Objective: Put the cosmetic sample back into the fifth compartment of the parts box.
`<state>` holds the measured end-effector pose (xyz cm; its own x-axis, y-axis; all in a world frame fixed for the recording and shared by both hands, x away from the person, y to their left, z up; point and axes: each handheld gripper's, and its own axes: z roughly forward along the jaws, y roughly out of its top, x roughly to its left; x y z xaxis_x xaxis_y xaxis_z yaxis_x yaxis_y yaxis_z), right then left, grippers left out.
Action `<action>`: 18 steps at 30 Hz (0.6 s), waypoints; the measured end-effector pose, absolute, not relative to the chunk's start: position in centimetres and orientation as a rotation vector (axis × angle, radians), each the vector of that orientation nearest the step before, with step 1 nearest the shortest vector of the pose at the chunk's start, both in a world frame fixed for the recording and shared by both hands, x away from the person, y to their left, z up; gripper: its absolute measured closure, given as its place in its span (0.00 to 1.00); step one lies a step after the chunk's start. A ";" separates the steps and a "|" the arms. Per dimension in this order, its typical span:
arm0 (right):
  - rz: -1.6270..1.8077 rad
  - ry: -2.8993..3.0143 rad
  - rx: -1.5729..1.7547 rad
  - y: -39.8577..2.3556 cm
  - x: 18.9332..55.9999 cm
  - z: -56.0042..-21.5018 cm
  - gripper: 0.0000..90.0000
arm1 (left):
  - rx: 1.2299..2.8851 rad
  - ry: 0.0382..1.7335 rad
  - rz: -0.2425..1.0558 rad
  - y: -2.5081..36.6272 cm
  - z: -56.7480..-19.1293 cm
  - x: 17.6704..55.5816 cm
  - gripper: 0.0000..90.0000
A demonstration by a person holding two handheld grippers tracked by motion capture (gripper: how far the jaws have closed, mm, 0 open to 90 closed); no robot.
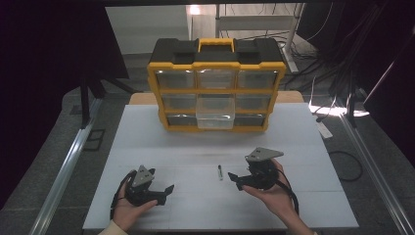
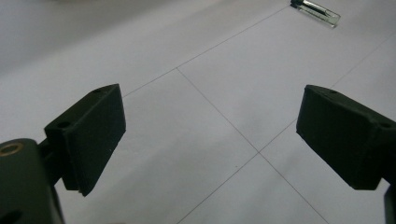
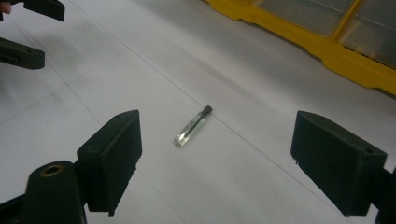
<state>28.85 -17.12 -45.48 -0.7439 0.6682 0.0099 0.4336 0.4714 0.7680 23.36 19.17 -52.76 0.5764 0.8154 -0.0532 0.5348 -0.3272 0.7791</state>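
The little glass vial [image 3: 192, 127] lies flat on the white desk [image 1: 161, 132], straight ahead of my right gripper [image 1: 234, 178], whose fingers gape wide, empty, lined up to straddle it. My left gripper [image 1: 169, 190] waits well aside, fingers wide, holding nothing.

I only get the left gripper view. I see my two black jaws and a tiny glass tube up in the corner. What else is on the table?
Observer: A yellow and black organizer box stands at the far end of the white table, and its middle drawer in the bottom row is pulled out.
Operator: Where is the other tool?
Observer: The right tool is open and faces the tube, which lies flat on the table.
Operator: Is the tube closer to me or to it?
Observer: In the high view the tube lies closer to the right tool than to your left tool.
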 end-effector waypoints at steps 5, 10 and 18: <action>1.134 2.450 0.927 -15.9 29.0 -45.5 0.18 | 2.017 1.073 0.452 19.2 -52.7 23.3 0.10; 1.126 2.474 0.908 -14.4 29.1 -45.4 0.19 | 2.011 1.071 0.457 19.2 -52.6 23.3 0.10; 1.080 2.482 0.929 -12.8 29.4 -45.5 0.20 | 2.018 1.069 0.452 19.2 -52.7 23.3 0.10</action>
